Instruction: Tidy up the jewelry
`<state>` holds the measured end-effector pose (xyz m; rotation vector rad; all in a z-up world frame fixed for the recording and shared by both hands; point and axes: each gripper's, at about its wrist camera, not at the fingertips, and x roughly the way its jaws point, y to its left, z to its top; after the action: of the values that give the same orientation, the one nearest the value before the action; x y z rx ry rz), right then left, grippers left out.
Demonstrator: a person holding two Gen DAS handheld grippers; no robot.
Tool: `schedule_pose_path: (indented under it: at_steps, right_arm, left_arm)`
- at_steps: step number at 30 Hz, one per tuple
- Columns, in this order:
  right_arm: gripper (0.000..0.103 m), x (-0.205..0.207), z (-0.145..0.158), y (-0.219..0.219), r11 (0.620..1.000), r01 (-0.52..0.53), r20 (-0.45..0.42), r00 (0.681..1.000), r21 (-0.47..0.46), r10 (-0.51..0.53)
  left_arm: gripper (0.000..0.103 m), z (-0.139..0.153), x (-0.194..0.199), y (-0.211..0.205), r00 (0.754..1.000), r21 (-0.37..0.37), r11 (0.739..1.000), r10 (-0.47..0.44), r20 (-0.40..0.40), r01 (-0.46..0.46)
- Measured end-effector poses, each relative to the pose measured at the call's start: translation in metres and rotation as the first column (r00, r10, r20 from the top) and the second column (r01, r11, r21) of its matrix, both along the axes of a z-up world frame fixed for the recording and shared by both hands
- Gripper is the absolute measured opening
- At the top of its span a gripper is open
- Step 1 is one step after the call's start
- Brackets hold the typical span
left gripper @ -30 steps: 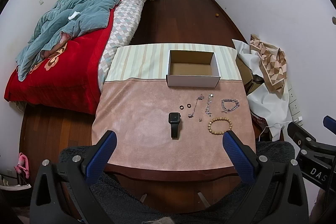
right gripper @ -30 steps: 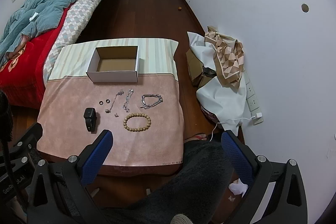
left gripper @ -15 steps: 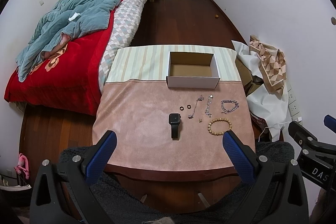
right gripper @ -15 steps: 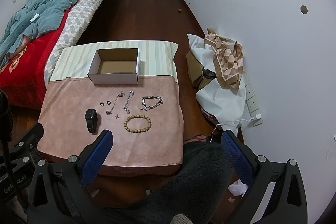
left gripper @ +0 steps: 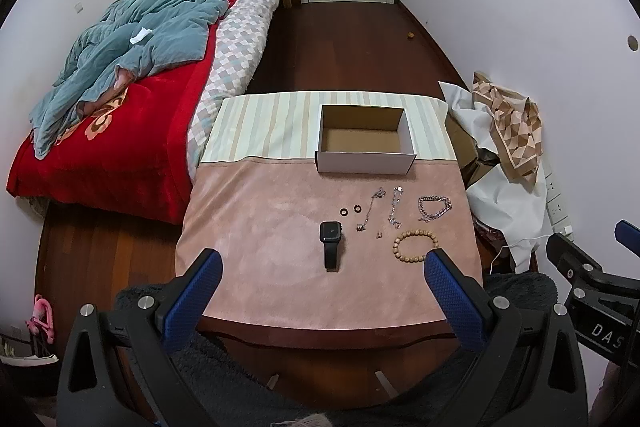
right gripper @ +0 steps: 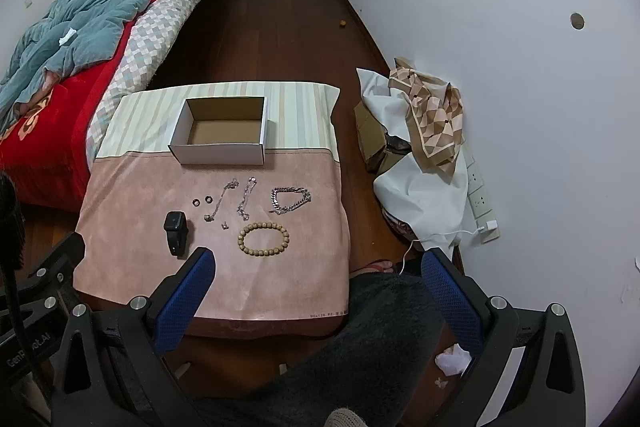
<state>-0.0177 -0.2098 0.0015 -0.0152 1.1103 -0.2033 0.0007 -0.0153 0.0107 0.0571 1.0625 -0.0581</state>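
Note:
An open, empty cardboard box point(left gripper: 365, 139) point(right gripper: 224, 131) stands at the far side of the pink tablecloth point(left gripper: 256, 227) point(right gripper: 132, 227). In front of it lie a black smartwatch point(left gripper: 331, 243) point(right gripper: 176, 229), two small dark rings point(left gripper: 349, 210) point(right gripper: 201, 201), two thin silver chains point(left gripper: 382, 209) point(right gripper: 236, 199), a silver link bracelet point(left gripper: 434, 207) point(right gripper: 290, 199) and a wooden bead bracelet point(left gripper: 414, 247) point(right gripper: 263, 233). My left gripper point(left gripper: 322, 261) is open and empty, held back over the table's near edge. My right gripper point(right gripper: 316, 259) is open and empty, near the table's right front corner.
A bed point(left gripper: 120, 107) with a red blanket and a teal quilt stands left of the table. A pile of white cloth, a patterned scarf point(right gripper: 432, 123) and a cardboard box lies against the right wall. A dark fuzzy seat point(right gripper: 380, 327) is below the grippers.
Both views have shifted slightly; the table and jewelry sit a little lower in frame. Nothing on the table has moved.

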Motion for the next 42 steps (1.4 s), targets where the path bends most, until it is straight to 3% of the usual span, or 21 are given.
schedule_pose_path:
  at_steps: [14, 19, 25, 32, 36, 42]
  right_arm:
    - [0.103, 0.0, 0.001, 0.003, 1.0, 0.001, 0.01, 1.0, 0.009, -0.002]
    - [0.103, 0.014, -0.02, -0.006, 0.999, 0.031, -0.01, 0.999, 0.034, -0.031]
    - [0.103, 0.054, -0.079, -0.029, 0.993, 0.101, -0.091, 0.991, 0.057, -0.096]
    - [0.1, 0.096, -0.184, -0.053, 0.977, 0.187, -0.259, 0.953, 0.103, -0.155]
    - [0.086, 0.108, -0.243, -0.052, 0.964, 0.215, -0.345, 0.927, 0.159, -0.149]
    - [0.073, 0.111, -0.287, -0.039, 0.955, 0.227, -0.402, 0.906, 0.189, -0.135]
  left_arm:
    - [0.103, -0.003, -0.002, 0.005, 1.0, -0.006, 1.0, 0.0, 0.011, 0.0]
    - [0.103, -0.021, 0.015, 0.008, 0.999, 0.032, 0.999, 0.028, 0.018, -0.029]
    - [0.103, -0.067, 0.053, 0.015, 0.998, 0.131, 0.989, 0.069, 0.011, -0.07]
    - [0.103, -0.14, 0.084, 0.022, 0.989, 0.196, 0.979, 0.086, -0.117, -0.061]
    - [0.103, -0.174, 0.087, 0.026, 0.976, 0.176, 0.982, 0.097, -0.197, -0.062]
    - [0.103, -0.212, 0.089, 0.022, 0.953, 0.09, 0.995, 0.076, -0.293, -0.051]
